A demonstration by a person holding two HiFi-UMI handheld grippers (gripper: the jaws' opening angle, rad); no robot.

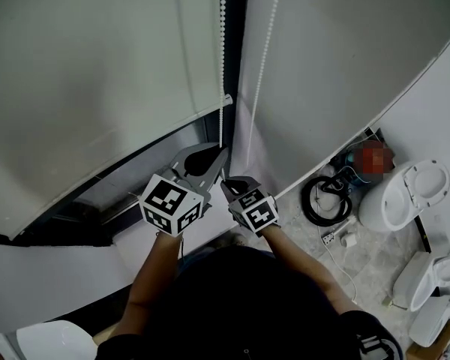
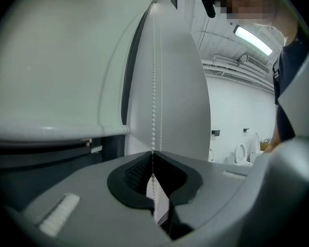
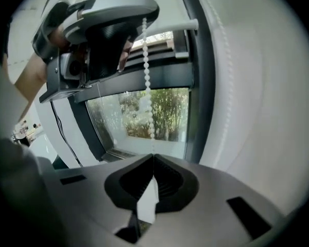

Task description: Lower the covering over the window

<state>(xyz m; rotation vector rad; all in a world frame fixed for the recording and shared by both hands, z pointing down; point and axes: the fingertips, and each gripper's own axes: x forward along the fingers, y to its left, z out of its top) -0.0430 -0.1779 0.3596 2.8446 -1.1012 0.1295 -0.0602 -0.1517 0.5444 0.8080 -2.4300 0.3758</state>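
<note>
The left gripper clamped on the bead chain beside the roller blind, the right gripper clamped on that chain just below, blind hanging partway down the window

The left hand-held gripper and right hand-held gripper both pinch one chain, left above right, with only a short stretch of beads between them. Straight ahead stand the mullion and the glass. Up and to the left of the left one hangs the left blind, its rail near. Beside the right one the right blind reaches lower, with a second chain before it. Open room lies under the rail and back toward the person. Down to the right, toilets and a cable coil clutter the floor.
</note>
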